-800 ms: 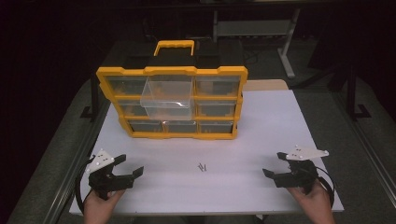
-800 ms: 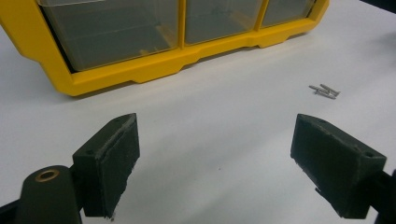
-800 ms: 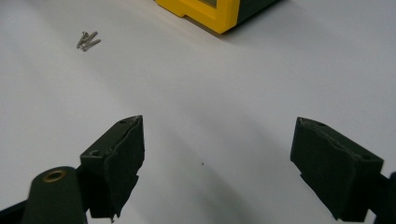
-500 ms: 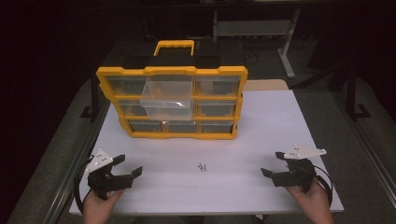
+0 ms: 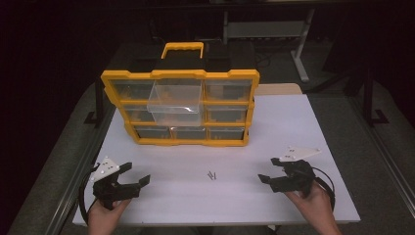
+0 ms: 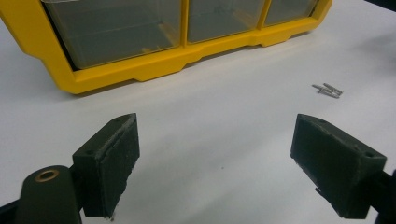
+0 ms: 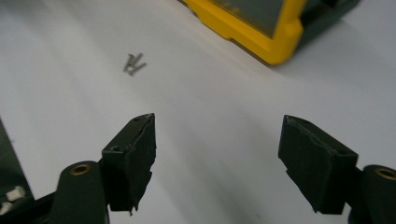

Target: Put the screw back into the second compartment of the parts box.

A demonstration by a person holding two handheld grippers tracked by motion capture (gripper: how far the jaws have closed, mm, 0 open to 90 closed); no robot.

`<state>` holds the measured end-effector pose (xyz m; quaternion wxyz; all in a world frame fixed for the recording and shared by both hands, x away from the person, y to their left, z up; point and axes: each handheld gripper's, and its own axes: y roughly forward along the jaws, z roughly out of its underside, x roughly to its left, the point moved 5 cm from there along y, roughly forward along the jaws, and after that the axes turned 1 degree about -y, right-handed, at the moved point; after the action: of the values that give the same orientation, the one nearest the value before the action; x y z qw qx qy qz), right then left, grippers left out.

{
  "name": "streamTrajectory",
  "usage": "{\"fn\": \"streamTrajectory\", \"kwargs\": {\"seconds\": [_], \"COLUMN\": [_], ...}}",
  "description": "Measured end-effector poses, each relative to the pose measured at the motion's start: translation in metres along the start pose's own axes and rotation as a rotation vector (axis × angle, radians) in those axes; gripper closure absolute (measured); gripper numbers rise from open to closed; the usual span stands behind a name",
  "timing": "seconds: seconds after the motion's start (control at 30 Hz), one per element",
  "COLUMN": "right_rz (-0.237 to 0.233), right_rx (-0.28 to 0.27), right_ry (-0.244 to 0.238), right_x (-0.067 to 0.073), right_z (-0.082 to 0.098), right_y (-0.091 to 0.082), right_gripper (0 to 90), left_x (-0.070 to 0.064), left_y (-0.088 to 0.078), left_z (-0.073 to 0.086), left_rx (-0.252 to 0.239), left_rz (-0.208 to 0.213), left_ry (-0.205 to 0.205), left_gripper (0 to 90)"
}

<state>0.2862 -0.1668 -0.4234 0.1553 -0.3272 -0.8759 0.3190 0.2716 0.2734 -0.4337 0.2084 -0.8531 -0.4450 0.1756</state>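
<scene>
Your left gripper sits low over the near left part of the white table, and its jaws stand wide apart with nothing between them; in the left gripper view only bare table shows between the two black pads. Your right gripper hovers at the near right, jaws likewise spread and holding nothing. Both grippers point inward, toward the middle of the table. The screws, a small cluster of them, lie on the table between your two grippers, well apart from each, and a little nearer to you than the yellow organizer. That organizer stands toward the far side, left of centre, with one clear drawer pulled out from its top row. In the right gripper view the screws lie beyond the pads and off to the left.
</scene>
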Motion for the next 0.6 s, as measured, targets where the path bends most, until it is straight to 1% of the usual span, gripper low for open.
{"fn": "streamTrajectory", "kwargs": {"seconds": [0.03,0.1,0.2,0.23,0.27,0.4,0.43,0.5,0.53,0.6], "right_rz": [0.000,-0.025,-0.051,-0.060,-0.071,-0.099,-0.099,-0.117,-0.116,-0.136], "right_rx": [0.000,0.008,0.043,0.053,0.068,0.102,0.102,0.116,0.126,0.149], "right_ry": [0.000,-0.013,-0.034,-0.028,-0.048,-0.079,-0.079,-0.087,-0.083,-0.090], "right_x": [0.000,0.007,0.016,0.019,0.023,0.030,0.030,0.034,0.036,0.040], "right_z": [0.000,-0.008,-0.019,-0.023,-0.030,-0.041,-0.041,-0.046,-0.049,-0.052], "right_y": [0.000,0.007,0.019,0.023,0.031,0.049,0.049,0.057,0.062,0.070], "right_gripper": [28.9,31.0,34.0,35.0,37.1,41.4,41.4,43.5,44.3,47.2], "left_x": [0.000,0.000,-0.001,-0.001,-0.001,0.000,0.000,0.000,0.000,0.000], "left_y": [0.000,0.000,0.000,0.001,0.001,0.000,0.000,0.000,0.000,0.000], "left_z": [0.000,0.000,-0.001,-0.001,-0.001,-0.001,-0.001,-0.001,-0.001,-0.001], "left_rx": [0.001,0.006,0.005,0.002,0.000,0.005,0.005,0.003,0.004,0.006], "left_rz": [0.001,0.000,0.001,0.002,0.003,-0.001,-0.001,-0.001,-0.002,-0.004], "left_ry": [0.003,0.010,0.014,0.008,0.012,0.016,0.016,0.013,0.013,0.012], "left_gripper": [14.8,14.8,14.8,14.8,14.8,14.8,14.8,14.8,14.8,14.8]}}
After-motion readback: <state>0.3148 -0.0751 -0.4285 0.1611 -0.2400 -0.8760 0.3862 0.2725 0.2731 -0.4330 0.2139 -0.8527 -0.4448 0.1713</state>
